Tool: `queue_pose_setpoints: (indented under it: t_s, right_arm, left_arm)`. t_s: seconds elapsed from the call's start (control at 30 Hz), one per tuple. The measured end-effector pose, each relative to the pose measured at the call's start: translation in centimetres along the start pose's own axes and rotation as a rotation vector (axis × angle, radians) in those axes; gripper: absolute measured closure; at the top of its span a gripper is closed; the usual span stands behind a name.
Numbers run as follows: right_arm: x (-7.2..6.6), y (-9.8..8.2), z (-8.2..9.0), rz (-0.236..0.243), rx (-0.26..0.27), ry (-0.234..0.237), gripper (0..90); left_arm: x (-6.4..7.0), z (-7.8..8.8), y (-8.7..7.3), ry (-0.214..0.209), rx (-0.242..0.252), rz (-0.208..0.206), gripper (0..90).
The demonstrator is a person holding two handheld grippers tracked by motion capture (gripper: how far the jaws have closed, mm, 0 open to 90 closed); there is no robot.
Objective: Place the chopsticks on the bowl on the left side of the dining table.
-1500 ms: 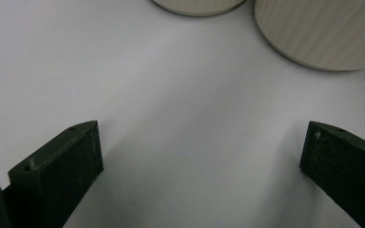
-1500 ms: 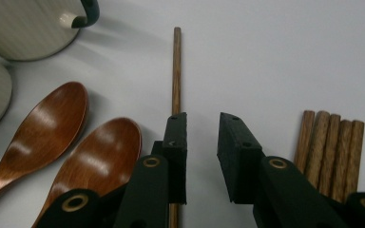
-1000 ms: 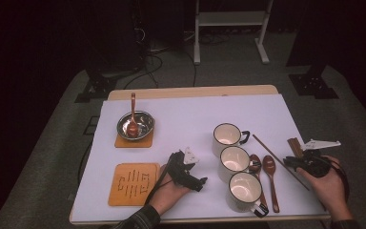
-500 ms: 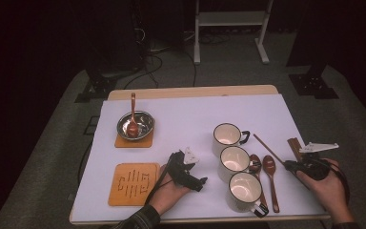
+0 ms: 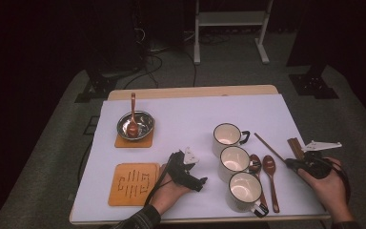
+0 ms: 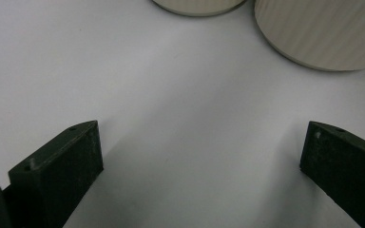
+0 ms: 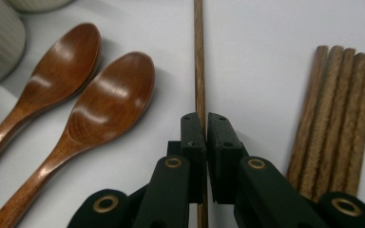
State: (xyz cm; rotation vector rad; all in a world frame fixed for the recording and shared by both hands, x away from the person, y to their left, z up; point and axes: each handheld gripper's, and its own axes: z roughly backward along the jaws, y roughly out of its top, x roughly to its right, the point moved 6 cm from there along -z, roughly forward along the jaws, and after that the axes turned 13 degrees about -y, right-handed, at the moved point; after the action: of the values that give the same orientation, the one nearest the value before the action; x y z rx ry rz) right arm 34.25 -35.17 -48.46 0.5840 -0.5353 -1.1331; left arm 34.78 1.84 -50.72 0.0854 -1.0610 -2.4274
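Near table's [image 5: 190, 107] right edge: single chopstick [image 5: 269, 147] between two spoons [image 5: 263, 164] and chopstick bundle [image 5: 294, 145]; three mugs [image 5: 233, 160] left of spoons.

Three white mugs [image 5: 234, 159] stand in a row on the white surface [image 5: 190, 119], with two wooden spoons [image 5: 263, 167] just beside them. A steel bowl [image 5: 136, 124] holding a spoon sits on a wooden coaster [image 5: 122, 141]. Another coaster [image 5: 132, 184] lies bare nearer the front edge.
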Motion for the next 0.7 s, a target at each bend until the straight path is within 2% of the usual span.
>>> queue_pose_setpoints:
  t_s: [0.37,0.7]
  right_arm:
    - [0.5,0.9,0.7,-0.028,0.031,-0.003,85.3]
    - [1.0,1.8,1.4,-0.039,0.056,-0.006,85.3]
  left_arm:
    - [0.1,0.0,0.3,-0.013,-0.04,0.004,0.0]
    - [0.3,0.5,0.7,-0.026,-0.026,-0.003,0.0]
